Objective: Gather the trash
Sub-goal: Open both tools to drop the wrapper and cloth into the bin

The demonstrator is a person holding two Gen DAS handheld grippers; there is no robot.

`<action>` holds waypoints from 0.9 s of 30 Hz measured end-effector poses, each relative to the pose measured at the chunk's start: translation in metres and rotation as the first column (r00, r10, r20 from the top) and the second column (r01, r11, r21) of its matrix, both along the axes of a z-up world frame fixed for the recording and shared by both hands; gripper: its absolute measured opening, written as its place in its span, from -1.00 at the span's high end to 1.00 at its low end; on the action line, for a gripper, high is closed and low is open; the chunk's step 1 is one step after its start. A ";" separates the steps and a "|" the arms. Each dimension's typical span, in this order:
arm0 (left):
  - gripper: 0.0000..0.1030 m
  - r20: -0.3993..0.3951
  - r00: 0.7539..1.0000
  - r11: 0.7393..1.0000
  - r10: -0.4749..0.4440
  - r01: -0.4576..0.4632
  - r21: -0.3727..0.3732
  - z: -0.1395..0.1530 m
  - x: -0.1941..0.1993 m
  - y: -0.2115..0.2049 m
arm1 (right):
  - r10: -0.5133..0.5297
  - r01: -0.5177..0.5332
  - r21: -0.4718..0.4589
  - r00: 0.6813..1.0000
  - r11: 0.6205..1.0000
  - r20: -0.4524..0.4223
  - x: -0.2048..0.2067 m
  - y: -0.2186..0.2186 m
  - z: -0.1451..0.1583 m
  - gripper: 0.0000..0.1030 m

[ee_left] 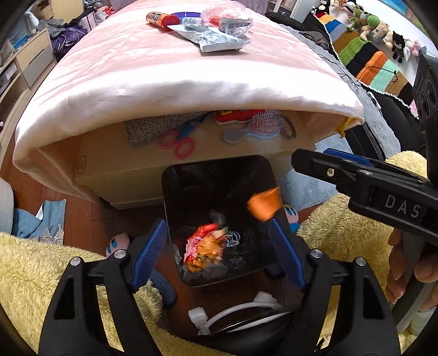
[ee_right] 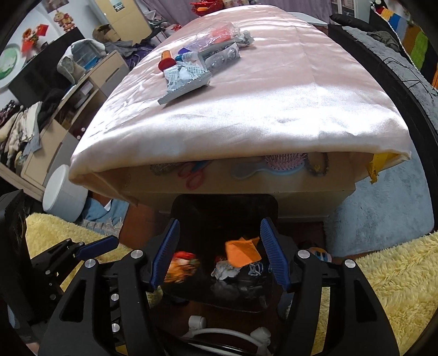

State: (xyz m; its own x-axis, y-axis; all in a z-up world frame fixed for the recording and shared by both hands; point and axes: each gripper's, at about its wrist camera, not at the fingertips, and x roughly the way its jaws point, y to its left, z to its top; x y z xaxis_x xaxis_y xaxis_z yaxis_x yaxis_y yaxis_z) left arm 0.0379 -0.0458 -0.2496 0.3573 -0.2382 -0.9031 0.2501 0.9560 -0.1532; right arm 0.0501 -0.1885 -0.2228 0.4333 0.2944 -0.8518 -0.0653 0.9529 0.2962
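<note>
A black trash bin (ee_left: 175, 191) (ee_right: 186, 208) stands on the floor against the table's front edge, with crumpled wrappers (ee_left: 204, 247) (ee_right: 182, 267) inside. An orange scrap (ee_left: 264, 204) (ee_right: 242, 253), blurred, is in the air over the bin, free of both grippers. My left gripper (ee_left: 219, 252) is open above the bin. My right gripper (ee_right: 219, 253) is open above it too and shows from the side in the left wrist view (ee_left: 342, 169). More trash lies far back on the pink cloth: a silver wrapper (ee_left: 219, 39) (ee_right: 186, 79), an orange tube (ee_left: 161, 20) (ee_right: 166, 59), clear plastic bags (ee_right: 219, 41).
The pink tablecloth (ee_left: 164, 82) (ee_right: 260, 109) overhangs a shelf with pink scissors (ee_left: 178, 142), a hairbrush (ee_left: 260, 126) and a red toy (ee_left: 235, 116). Yellow fluffy rug (ee_left: 41, 273) (ee_right: 397, 273) flanks the bin. A white cylinder (ee_right: 64, 193) stands left. White cable (ee_left: 232, 312) lies below.
</note>
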 end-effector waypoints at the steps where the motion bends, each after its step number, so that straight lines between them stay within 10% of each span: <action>1: -0.47 0.002 1.000 1.000 0.003 -0.003 0.001 0.001 0.000 0.001 | -0.006 0.006 -0.001 1.000 1.000 0.002 0.000 -0.001 0.001 -0.23; 11: -0.67 0.058 0.997 0.999 0.047 -0.048 0.004 0.022 0.009 0.013 | -0.072 0.071 0.016 0.996 0.997 0.043 0.004 -0.023 0.016 -0.77; 27: -0.72 0.121 0.990 0.997 0.069 -0.073 0.023 0.052 0.064 0.025 | -0.125 0.127 -0.014 0.985 0.992 0.120 0.057 -0.051 0.052 -0.81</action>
